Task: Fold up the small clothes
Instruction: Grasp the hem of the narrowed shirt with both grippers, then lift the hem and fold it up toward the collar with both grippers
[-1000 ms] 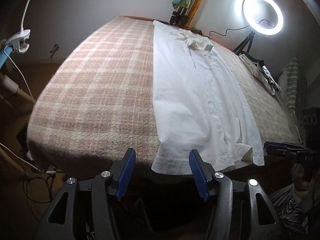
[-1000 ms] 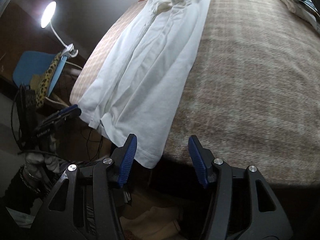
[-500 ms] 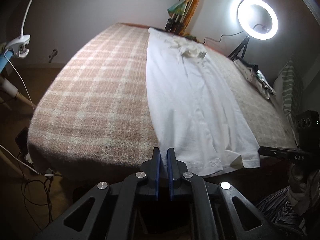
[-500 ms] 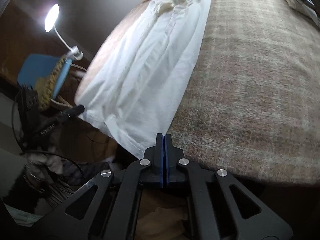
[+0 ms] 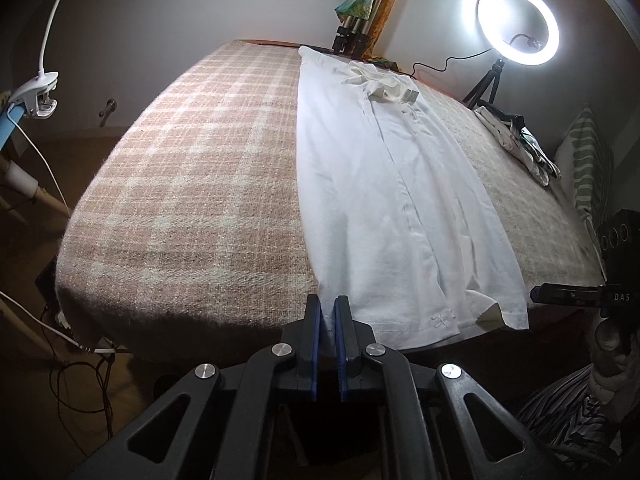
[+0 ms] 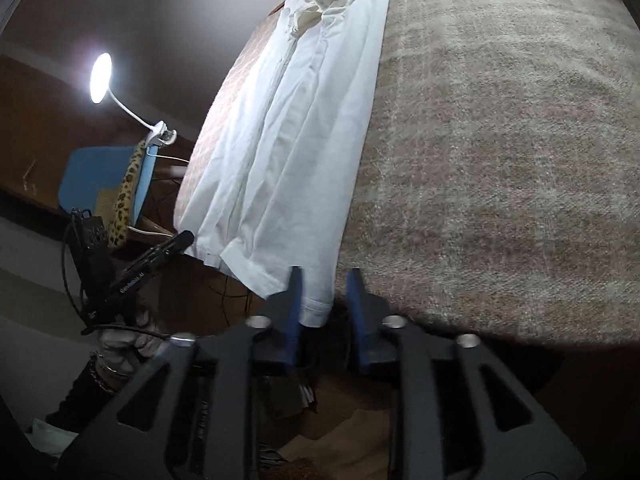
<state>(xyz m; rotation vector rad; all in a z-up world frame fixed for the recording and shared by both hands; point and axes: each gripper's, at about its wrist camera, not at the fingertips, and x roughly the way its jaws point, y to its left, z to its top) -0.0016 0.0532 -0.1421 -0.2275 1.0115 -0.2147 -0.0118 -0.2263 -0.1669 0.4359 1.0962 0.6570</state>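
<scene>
the left gripper (image 5: 327, 312) pinches the white shirt (image 5: 384, 184) at its 6 o'clock hem corner. the right gripper (image 6: 323, 286) is spread around the other corner on the plaid bed (image 5: 192, 168).

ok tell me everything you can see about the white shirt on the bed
The white shirt is a thin, lightly creased cotton-looking garment, already folded lengthwise into a long strip on the plaid blanket. Its cream collar, bunched, lies at the far end; the stitched hem hangs slightly over the near edge. The left gripper looks nearly closed on the hem's left corner. The right gripper has its jaws apart, with the hem's other corner between them.
</scene>
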